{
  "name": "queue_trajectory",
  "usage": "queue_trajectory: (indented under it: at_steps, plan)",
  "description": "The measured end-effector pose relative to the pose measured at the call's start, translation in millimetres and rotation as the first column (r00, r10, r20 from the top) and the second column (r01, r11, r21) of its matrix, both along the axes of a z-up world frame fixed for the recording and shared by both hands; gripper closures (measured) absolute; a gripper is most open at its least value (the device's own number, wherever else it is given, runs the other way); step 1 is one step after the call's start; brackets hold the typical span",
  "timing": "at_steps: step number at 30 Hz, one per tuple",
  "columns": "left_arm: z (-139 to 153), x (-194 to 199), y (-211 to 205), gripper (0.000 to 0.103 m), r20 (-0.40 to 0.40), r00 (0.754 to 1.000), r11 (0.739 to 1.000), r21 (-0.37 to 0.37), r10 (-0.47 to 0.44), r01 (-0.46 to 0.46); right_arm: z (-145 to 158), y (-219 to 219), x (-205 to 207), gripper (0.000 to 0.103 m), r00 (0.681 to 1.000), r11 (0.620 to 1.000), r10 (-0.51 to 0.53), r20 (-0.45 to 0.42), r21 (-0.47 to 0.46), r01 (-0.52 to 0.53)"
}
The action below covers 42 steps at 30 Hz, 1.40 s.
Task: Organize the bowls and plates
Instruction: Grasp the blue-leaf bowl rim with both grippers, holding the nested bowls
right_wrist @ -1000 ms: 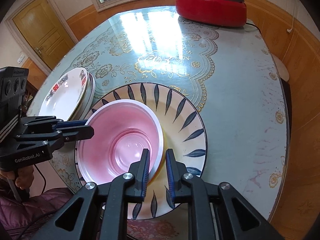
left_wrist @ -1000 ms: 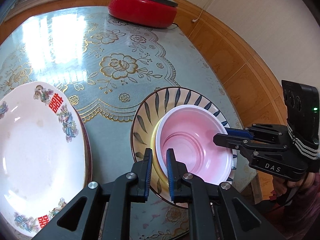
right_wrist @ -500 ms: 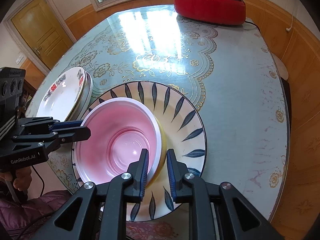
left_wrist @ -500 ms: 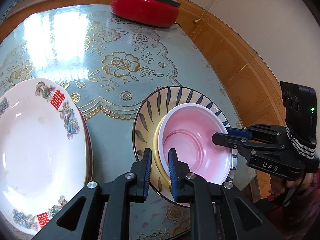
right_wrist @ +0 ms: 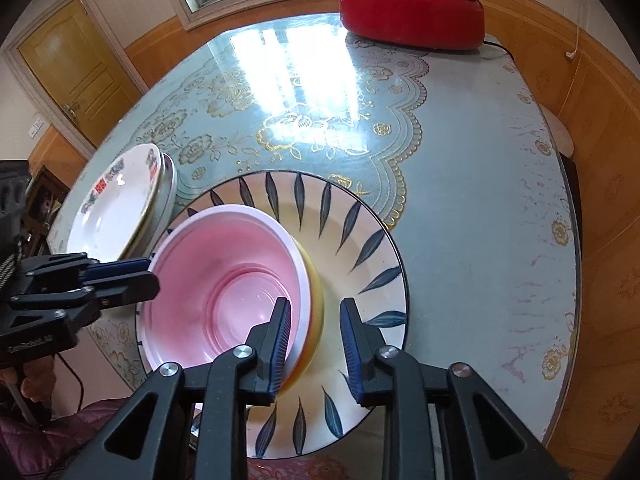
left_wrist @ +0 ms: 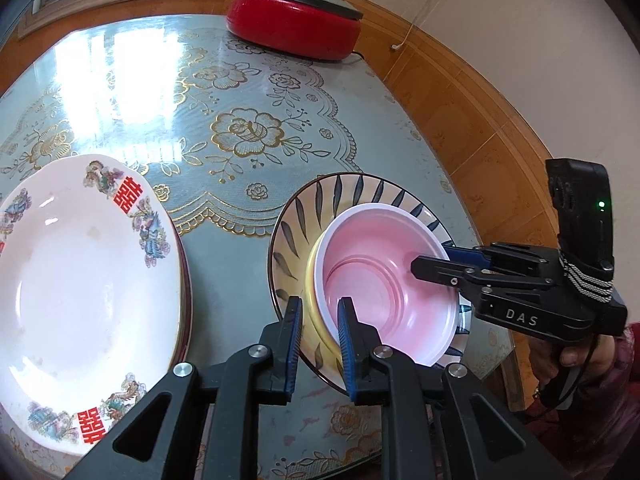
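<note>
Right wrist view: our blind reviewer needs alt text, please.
The right tool straddles the rim of a pink bowl nested in a yellow bowl on a leaf-patterned plate, jaws opening. The left tool is at the opposite rim.

The right tongs (right_wrist: 314, 334) stand over the near rim of a pink bowl (right_wrist: 224, 288) that sits inside a yellow bowl (right_wrist: 314, 316), and their jaws are opening, with both rims between them and a clear gap on the outer side. The two bowls rest in a wide plate with dark leaf marks (right_wrist: 360, 240) on the bench (right_wrist: 480, 184), which has a blue cloth with gold flowers. The left tongs (right_wrist: 150, 274) reach the far rim of the pink bowl from the left, a stack of white plates (right_wrist: 116, 208) lies just behind them, and a red pot with a grey lid (right_wrist: 412, 8) stands at the far edge.
</note>
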<state>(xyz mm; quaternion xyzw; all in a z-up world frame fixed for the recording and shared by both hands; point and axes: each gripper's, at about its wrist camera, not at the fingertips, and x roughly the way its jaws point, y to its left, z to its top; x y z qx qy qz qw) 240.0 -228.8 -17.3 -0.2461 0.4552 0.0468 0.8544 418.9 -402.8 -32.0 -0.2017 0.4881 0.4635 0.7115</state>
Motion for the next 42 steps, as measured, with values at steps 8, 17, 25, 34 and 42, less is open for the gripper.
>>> queue_trajectory:
  at_steps: [8, 17, 25, 34, 42]
  plan:
    - [4, -4, -1, 0.081, 0.018, 0.998, 0.998, 0.013, -0.065, 0.065, -5, -8, 1, 0.076, 0.993, 0.993, -0.113, -0.026, 0.015, 0.114]
    - [3, -15, 5, 0.081, 0.025, 0.986, 0.986, 0.02, -0.166, 0.166, 10, -45, -4, 0.073, 0.94, 0.929, -0.335, -0.059, 0.148, 0.34]
    - [-4, -27, 7, 0.081, 0.021, 0.97, 0.971, 0.02, -0.241, 0.24, 4, -65, 5, 0.072, 0.888, 0.879, -0.457, -0.044, 0.13, 0.459]
    - [-1, -22, -4, 0.081, 0.039, 0.968, 0.968, 0.058, -0.247, 0.245, -18, -42, 19, 0.089, 0.939, 0.937, -0.343, -0.025, 0.059, 0.344]
    - [-3, -5, -11, 0.076, 0.048, 0.967, 0.968, 0.05, -0.249, 0.246, -21, -48, 33, 0.089, 0.944, 0.944, -0.329, -0.017, 0.03, 0.329]
